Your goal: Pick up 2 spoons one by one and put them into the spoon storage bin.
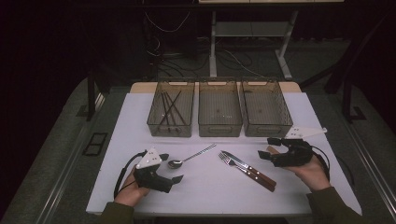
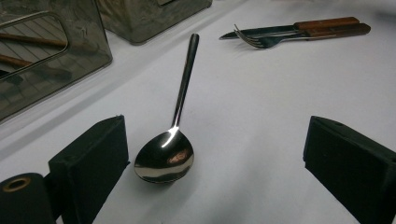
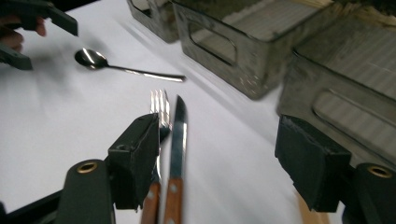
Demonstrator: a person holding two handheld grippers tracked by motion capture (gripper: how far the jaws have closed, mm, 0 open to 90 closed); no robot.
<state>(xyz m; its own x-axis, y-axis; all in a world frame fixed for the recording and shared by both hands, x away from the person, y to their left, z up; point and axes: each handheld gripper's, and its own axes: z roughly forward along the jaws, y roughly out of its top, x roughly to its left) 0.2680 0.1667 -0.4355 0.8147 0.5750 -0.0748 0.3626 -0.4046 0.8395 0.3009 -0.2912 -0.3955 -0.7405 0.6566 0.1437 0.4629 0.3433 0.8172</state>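
A steel spoon lies on the white tabletop, its bowl toward my left gripper. In the left gripper view the spoon's bowl rests between the wide-apart jaws of my left gripper, touching neither. A fork and a knife with wooden handles lie side by side to the right. My right gripper hovers open just right of them. In the right gripper view the fork and knife lie by the left jaw of my right gripper.
Three clear bins stand in a row at the back: the left bin holds dark chopsticks, while the middle bin and right bin look bare. The right bin is close to the right gripper. Beyond the table is dark floor with cables.
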